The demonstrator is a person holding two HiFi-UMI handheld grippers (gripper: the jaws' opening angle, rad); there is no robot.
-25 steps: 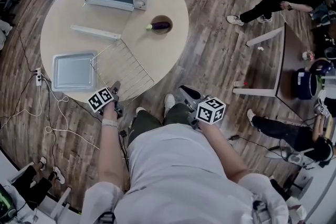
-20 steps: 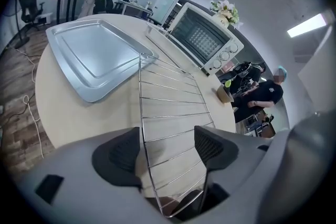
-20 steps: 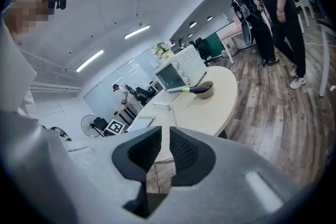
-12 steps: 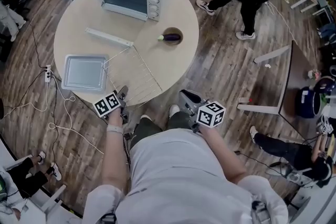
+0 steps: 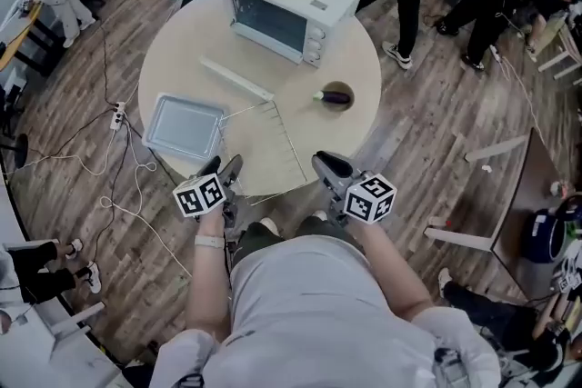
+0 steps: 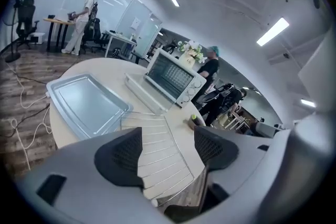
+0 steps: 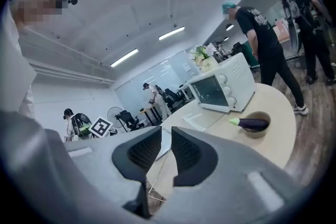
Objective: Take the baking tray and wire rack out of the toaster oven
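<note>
Head view, with both gripper views. The baking tray (image 5: 185,124) and the wire rack (image 5: 270,144) both lie on the round table (image 5: 359,59), outside the toaster oven (image 5: 282,9), which stands at the far side. We judge that the removal asked for is already done.

The left gripper (image 5: 223,166) hangs just off the near edge of the table. Its jaws stand well apart and hold nothing. In its own view we see the wire rack through the gap, straight ahead and just beyond the tips. The rack's long axis runs near to far, roughly in line with this gripper. The baking tray lies to the far left of the rack. The rack's far-left corner meets the tray's right rim, but we cannot tell whether it rests on the rim or only touches it.

The right gripper (image 5: 329,166) sits off the near edge to the right of the rack. Its jaws are drawn almost together, leaving a narrow slit with nothing in it.

A long pale strip (image 5: 236,79) lies between the oven and the rack, and we cannot identify it. A small bowl holding an eggplant (image 5: 337,95) stands on the right of the table, apart from the rack.

We judge that the left gripper is the nearer to both task items, so any further handling of them would fall to it.
</note>
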